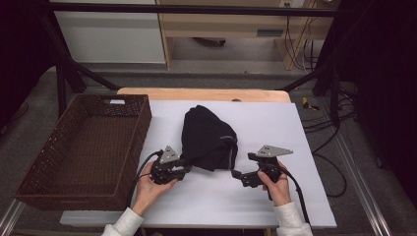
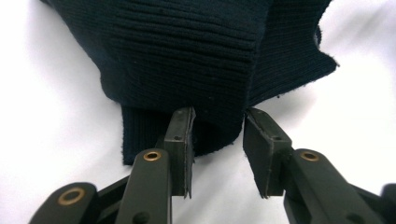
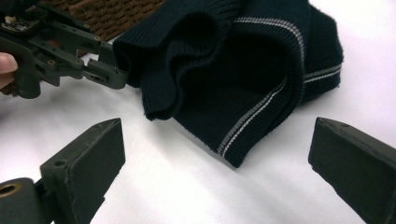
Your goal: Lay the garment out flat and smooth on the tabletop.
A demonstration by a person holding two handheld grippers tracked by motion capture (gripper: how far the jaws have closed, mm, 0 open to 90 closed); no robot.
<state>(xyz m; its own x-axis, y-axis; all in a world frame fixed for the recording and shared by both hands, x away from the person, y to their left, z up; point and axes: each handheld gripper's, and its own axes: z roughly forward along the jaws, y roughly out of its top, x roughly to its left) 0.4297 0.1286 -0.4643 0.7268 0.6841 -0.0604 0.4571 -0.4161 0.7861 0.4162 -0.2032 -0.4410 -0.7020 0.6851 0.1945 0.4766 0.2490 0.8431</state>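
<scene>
A dark navy knit garment [image 1: 206, 135] with thin grey stripes lies bunched on the white board [image 1: 221, 201]. My left gripper [image 1: 189, 162] is at its lower left edge. In the left gripper view the ribbed hem [image 2: 187, 51] lies between the jaw tips of the left gripper [image 2: 217, 116], which stand a little apart and do not visibly squeeze it. My right gripper [image 1: 235, 173] sits open just off the garment's lower right corner. In the right gripper view the striped edge [image 3: 243, 126] lies beyond the wide-spread jaws of the right gripper [image 3: 217, 126], and the left gripper [image 3: 119, 77] touches the folds.
A dark brown wicker basket [image 1: 142, 123] stands at the left of the board, close to the left hand. The wooden table edge [image 1: 196, 93] runs behind the board. Cables trail from both grippers toward the front.
</scene>
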